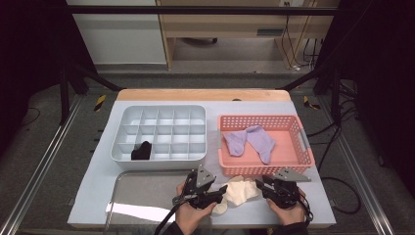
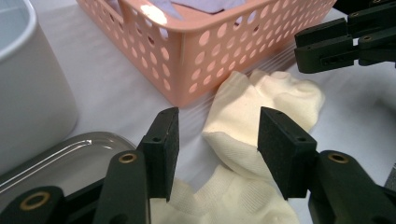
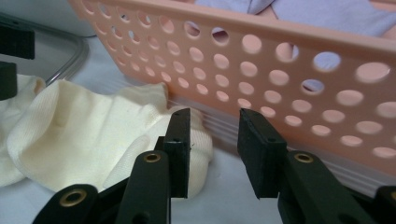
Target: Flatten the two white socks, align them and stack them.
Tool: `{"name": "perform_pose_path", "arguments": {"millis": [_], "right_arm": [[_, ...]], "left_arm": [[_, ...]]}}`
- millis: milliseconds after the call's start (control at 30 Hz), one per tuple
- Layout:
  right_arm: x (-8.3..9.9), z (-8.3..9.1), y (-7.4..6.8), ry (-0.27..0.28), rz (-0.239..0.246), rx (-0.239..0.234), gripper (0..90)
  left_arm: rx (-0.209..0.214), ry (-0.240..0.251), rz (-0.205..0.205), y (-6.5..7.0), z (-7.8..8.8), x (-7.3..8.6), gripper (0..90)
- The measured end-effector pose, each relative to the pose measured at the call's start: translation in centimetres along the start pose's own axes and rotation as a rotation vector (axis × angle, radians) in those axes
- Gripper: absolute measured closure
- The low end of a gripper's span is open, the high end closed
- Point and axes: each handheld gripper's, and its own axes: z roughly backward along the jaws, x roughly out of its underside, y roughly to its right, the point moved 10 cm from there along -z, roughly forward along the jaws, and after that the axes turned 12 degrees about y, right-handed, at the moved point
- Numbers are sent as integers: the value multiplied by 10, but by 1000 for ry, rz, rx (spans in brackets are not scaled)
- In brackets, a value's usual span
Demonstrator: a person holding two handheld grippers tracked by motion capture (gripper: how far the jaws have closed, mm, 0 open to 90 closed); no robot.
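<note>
Your left gripper (image 2: pixel 215 140) jaws stand apart over the cream socks (image 2: pixel 261 116); your right gripper (image 3: pixel 212 144) jaws are parted beside the pink basket (image 3: pixel 280 60), gripping nothing.

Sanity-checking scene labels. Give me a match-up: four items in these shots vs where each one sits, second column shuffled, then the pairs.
Items:
1. cream socks
2. purple socks
3. black sock
4. metal tray

Places:
A. in a near-row cell of the grey divided box
B. inside the pink basket
C. on the table between the two grippers, in front of the basket
D. at the table's near edge, in front of the divided box

Pairs: 1-C, 2-B, 3-A, 4-D
</note>
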Motion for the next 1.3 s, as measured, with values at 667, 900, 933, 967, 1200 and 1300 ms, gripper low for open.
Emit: {"name": "perform_pose_path", "arguments": {"millis": [667,900,933,967,1200,1300], "right_arm": [[19,-1,-9,-114,15,-46,900],[13,2,-6,-67,20,-14,789],[13,1,-6,-63,16,-15,760],[13,0,-5,-62,16,-13,737],[22,-8,-7,-98,22,-24,748],[22,-8,-9,-103,19,-22,794]], "left_arm": [[19,-71,23,5,-13,20,672],[16,-65,31,6,-10,19,681],[22,-66,30,7,-9,19,644],[27,-63,32,9,-8,18,626],[19,-75,40,15,-5,22,545],[8,-95,52,14,-5,27,579]]}}
